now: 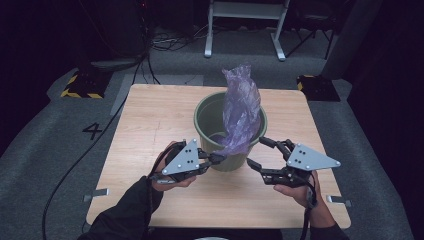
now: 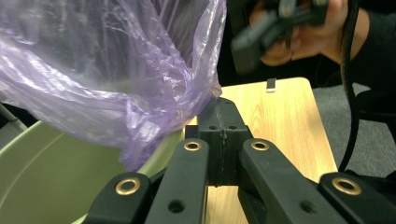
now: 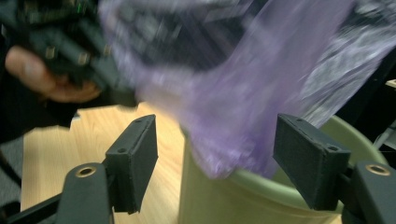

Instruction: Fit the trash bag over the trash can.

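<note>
Left tool (image 1: 218,158) clamps the purple bag's (image 1: 241,107) edge at the green bin's (image 1: 205,117) near rim; right tool (image 1: 261,153), jaws apart, waits just right of it.

A dark lab: floor cables (image 1: 107,125), hazard-striped stand bases (image 1: 79,86).

My left gripper (image 2: 219,105) jaws shut, pinching edge of purple bag (image 2: 107,79) over rim of green bin (image 2: 51,172). Wood table (image 2: 285,121) beyond. Other hand (image 2: 303,39) w/ its gripper blurred, top right.
</note>
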`<action>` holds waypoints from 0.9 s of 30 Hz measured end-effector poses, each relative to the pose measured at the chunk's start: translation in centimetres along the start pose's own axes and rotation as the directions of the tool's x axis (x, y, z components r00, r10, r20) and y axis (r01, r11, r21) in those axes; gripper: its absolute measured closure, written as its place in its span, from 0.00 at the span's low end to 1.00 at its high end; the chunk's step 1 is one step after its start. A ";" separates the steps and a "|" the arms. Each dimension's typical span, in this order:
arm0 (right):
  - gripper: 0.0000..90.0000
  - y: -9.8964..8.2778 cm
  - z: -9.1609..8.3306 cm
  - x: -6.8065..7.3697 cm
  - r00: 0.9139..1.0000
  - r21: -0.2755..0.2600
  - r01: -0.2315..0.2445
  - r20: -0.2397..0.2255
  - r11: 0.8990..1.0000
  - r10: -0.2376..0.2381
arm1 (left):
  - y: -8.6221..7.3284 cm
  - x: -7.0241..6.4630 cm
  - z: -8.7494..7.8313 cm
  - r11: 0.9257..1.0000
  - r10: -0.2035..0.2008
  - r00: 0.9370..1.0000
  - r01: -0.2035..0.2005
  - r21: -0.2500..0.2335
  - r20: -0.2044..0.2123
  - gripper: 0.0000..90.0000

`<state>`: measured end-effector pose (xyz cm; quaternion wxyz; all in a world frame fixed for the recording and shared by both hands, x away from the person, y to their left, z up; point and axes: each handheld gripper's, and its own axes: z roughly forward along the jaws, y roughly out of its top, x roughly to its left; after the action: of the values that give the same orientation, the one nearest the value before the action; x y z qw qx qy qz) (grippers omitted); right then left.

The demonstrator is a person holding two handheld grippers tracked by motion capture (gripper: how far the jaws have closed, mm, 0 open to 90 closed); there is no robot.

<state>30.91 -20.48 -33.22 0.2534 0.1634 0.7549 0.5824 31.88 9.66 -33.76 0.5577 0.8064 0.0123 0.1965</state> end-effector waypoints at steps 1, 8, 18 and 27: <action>0.32 0.2 -0.3 -0.1 1.000 -0.007 -0.006 0.007 1.000 0.006 | 0.0 -0.2 0.2 1.000 0.005 1.000 -0.005 0.004 0.001 1.00; 0.29 1.5 -1.2 -0.4 0.998 -0.035 -0.049 0.042 0.998 0.051 | -0.7 -1.4 1.8 0.998 0.026 1.000 -0.026 0.053 0.009 1.00; 0.22 1.8 -0.1 0.9 0.998 -0.014 -0.065 -0.001 0.998 0.065 | -1.3 -2.5 3.5 0.993 0.048 0.999 -0.046 0.104 -0.014 1.00; 0.91 0.0 0.4 1.1 0.998 0.070 -0.052 0.025 0.996 0.050 | -2.2 -3.3 5.2 0.987 0.063 0.997 -0.057 0.151 -0.039 1.00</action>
<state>30.24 -19.53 -33.51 0.2413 0.1983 0.7676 0.5596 30.97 5.07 -38.32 0.4891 0.8414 0.0148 0.2293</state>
